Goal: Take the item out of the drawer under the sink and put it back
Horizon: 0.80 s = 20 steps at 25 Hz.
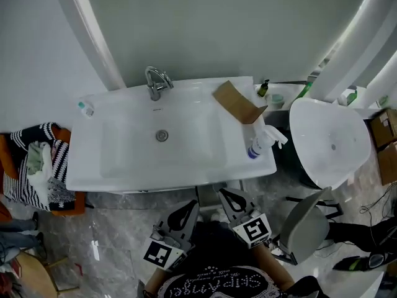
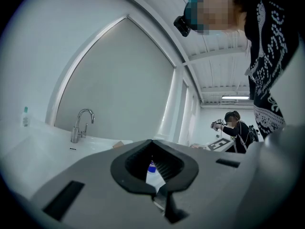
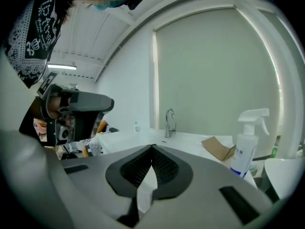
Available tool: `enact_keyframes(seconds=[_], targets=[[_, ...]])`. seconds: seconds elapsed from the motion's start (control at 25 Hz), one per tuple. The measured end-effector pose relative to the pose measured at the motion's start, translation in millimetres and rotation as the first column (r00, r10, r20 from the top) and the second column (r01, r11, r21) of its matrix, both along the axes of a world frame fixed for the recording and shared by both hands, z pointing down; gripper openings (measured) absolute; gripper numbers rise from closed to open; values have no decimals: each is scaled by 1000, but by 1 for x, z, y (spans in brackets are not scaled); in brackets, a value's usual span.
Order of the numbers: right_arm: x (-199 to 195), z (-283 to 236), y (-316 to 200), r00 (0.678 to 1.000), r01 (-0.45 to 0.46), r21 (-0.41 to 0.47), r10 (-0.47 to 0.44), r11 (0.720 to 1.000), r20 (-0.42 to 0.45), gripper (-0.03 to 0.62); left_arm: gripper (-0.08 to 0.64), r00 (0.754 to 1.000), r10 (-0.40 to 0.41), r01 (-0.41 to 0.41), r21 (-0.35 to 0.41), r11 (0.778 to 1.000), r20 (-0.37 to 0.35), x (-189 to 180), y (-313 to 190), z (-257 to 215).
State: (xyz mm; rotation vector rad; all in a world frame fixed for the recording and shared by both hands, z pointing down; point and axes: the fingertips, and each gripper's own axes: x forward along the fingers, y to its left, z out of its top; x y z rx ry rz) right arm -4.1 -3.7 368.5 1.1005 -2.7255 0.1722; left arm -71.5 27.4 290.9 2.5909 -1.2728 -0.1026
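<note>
The white sink (image 1: 186, 93) with its chrome faucet (image 1: 155, 82) fills the middle of the head view. The drawer under it is hidden below the sink's front edge, and no drawer item shows. Both grippers are held just in front of that edge. My left gripper (image 1: 193, 206) is shut, its tips together with nothing between them (image 2: 152, 141). My right gripper (image 1: 222, 195) is beside it, also shut and empty (image 3: 152, 147). Both point level over the sink top toward the faucet (image 3: 169, 123).
An open cardboard box (image 1: 239, 103) and a white spray bottle (image 1: 260, 143) stand on the sink's right side. A small bottle (image 1: 85, 108) sits at its left corner. An orange basket of clothes (image 1: 37, 166) is left, a white tub (image 1: 329, 141) and grey chair (image 1: 304, 225) right.
</note>
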Motion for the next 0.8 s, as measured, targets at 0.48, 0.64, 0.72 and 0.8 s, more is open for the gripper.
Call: enact_keyframes(seconds=[0.48, 0.64, 0.72, 0.8], targets=[[10, -74, 27, 985, -107, 39, 100, 994, 140, 18, 3, 998, 67, -68, 74, 995, 21, 12, 9, -25], [15, -69, 37, 981, -140, 14, 137, 990, 134, 18, 3, 975, 217, -220, 56, 974, 55, 39, 23, -18], [13, -66, 41, 982, -146, 1, 145, 989, 121, 18, 3, 950, 300, -304, 36, 952, 81, 51, 33, -13], [10, -65, 42, 985, -143, 2, 142, 990, 96, 18, 3, 933, 348, -351, 19, 936, 87, 58, 38, -9]])
